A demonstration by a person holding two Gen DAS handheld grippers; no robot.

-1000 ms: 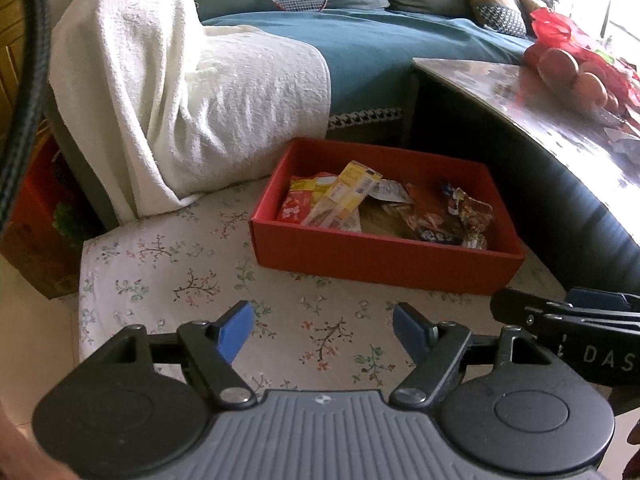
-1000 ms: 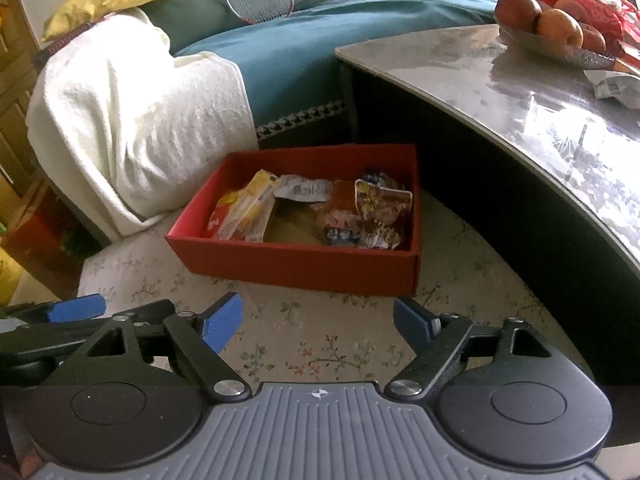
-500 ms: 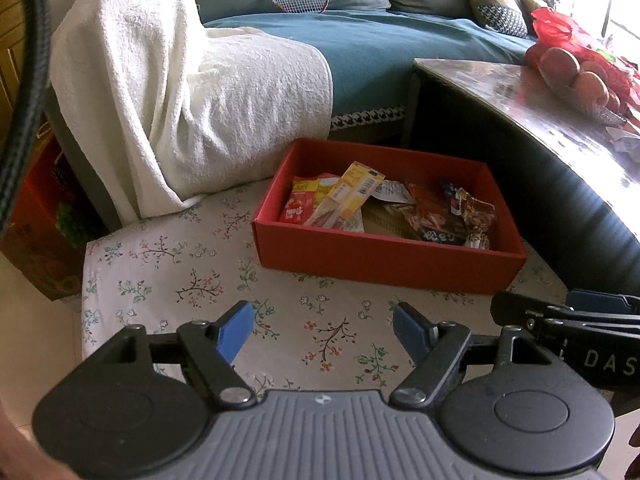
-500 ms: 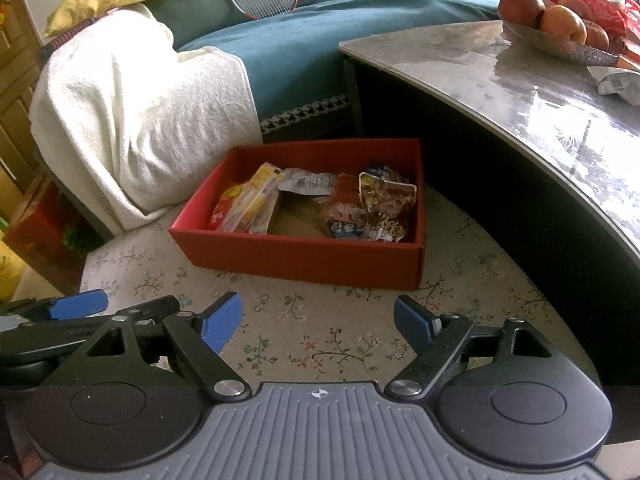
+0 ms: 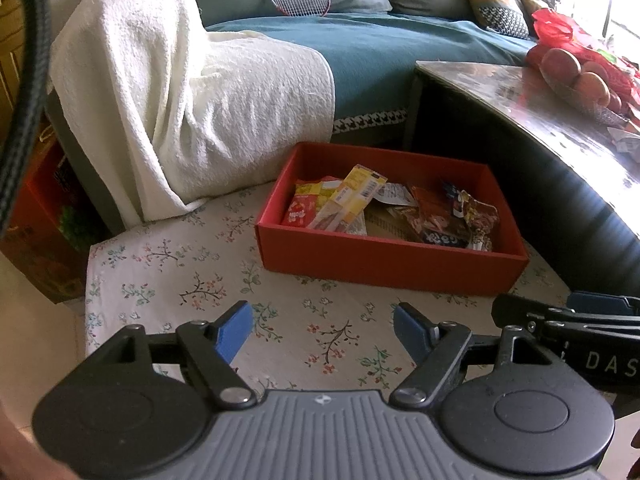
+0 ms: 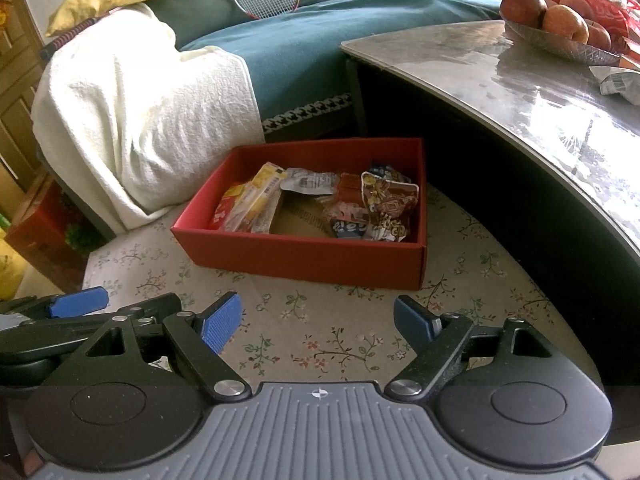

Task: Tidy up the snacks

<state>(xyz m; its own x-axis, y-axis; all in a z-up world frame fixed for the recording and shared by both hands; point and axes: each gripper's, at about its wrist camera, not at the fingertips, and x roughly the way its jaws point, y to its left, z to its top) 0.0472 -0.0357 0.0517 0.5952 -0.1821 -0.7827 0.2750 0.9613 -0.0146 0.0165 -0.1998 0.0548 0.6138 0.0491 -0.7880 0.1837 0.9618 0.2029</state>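
Nearest to us, our left gripper (image 5: 322,330) and right gripper (image 6: 318,322) hang side by side over the flowered cloth (image 5: 192,280), each with its blue pads spread well apart and nothing between them; the bare cloth shows through both gaps. Just beyond, in the middle of the cloth, sits the red box (image 6: 320,258), and the snacks are already inside it: a yellow packet (image 6: 260,196) leaning over a red-and-yellow packet (image 5: 304,210) on the left, a silvery wrapper (image 6: 310,180) toward the far wall, and a heap of dark red wrappers (image 6: 376,208) on the right. We see no snack left out on the cloth, so we judge the sorting close to done. The risks lie in any further reach. The box looks like light card, and a pad catching its near wall could slide or tip it on the cloth, which might ruck up. The crinkly wrappers overlap, so closing on one could drag a neighbour out. Our two tools sit close together, and moving both at once toward the box could knock them together. To the right the dark table (image 6: 480,76) overhangs near the box, and a lifted right tool could strike its edge. Farther off, the white towel (image 5: 192,92) on the sofa and the fruit bowl (image 6: 560,42) are out of the way.
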